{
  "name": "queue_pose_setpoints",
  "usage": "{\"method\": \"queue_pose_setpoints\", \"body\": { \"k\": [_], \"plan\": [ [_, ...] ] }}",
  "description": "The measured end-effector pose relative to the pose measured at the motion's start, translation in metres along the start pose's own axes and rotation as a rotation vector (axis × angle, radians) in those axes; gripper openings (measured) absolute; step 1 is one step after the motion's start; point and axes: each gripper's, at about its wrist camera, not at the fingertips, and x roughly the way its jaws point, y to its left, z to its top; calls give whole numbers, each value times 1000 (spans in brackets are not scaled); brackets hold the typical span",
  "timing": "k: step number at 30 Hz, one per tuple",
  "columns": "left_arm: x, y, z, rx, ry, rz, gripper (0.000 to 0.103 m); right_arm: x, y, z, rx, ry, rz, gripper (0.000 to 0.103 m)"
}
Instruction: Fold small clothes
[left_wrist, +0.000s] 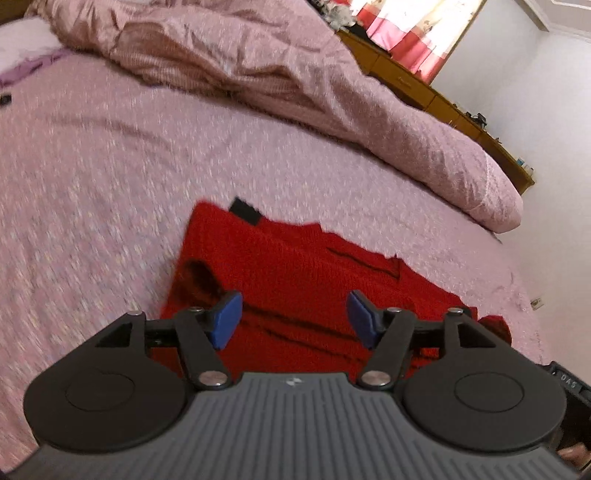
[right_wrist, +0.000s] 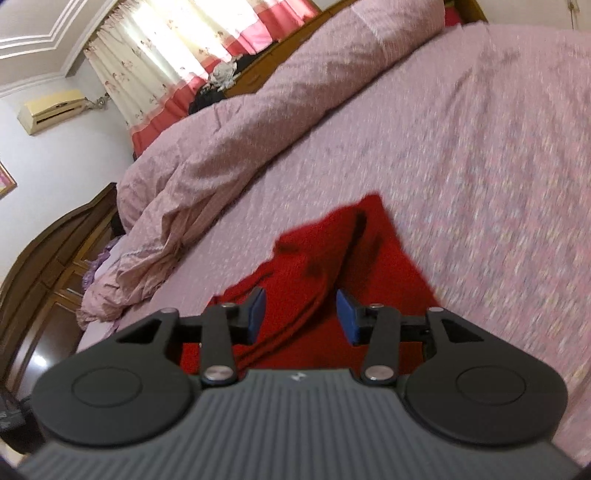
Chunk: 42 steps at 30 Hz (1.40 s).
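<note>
Left wrist view first: left hand-held gripper (left_wrist: 294, 317) hovering with jaws spread wide, nothing between the blue pads (left_wrist: 226, 320), above a red garment (left_wrist: 295, 269) lying on the bed (left_wrist: 92, 184). Looks like a knit, ribbed or fuzzy in texture, spread mostly flat, roughly rectangular at its far left corner, with a black tag or label (left_wrist: 246, 211) poking out at that far edge. Ragged, stepped outline along the far right side, and a few dark creases running across the middle. Bedspread pink with a fine pale speckle, smooth under the garment; a rumpled pink quilt (left_wrist: 332, 85) of the same cloth heaped along the far side, well apart from the red piece.

Right wrist view next: right hand-held gripper (right_wrist: 300, 315) likewise parted, moderately wide and empty, poised over the same red garment (right_wrist: 380, 258). From this side, a raised ridge or fold running up the middle toward a pointed far corner, with loose cloth bunched to its left.

As for progress, judged early or midway at most: laid out on the bed, perhaps one fold begun along that ridge, but no neat compact stack yet. Left to do, probably: gripping edges, bringing sides over, smoothing. Exact garment type impossible to tell.
</note>
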Motion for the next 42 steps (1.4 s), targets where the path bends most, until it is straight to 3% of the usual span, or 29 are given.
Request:
{"method": "queue_pose_setpoints", "body": {
  "k": [9,18,24,26,29,30,31,32,35,42],
  "plan": [
    [31,13,-12,-171,66,-20,70,25,0,-12,60,44,18,46],
    [50,20,-4,-276,4,-24,71,34,-5,-12,111,33,28,47],
    [63,16,9,-265,-10,13,69,43,-9,-1,180,2,43,46],
    [66,17,10,-269,-8,25,63,50,-8,2,185,1,29,44],
    [67,21,10,-250,-5,57,32,61,-6,4,156,-1,-4,41],
    [66,23,10,-249,-5,58,18,63,-5,3,144,0,-10,36],
    [66,27,11,-250,-3,46,11,65,-4,3,131,3,-19,17],
    [65,30,13,-246,0,31,10,67,-3,2,113,15,-28,11],
    [58,26,17,-184,-14,9,8,64,-3,1,103,5,-9,10],
    [43,4,46,-66,-138,-40,7,48,7,20,97,-92,102,9]
  ]
}}
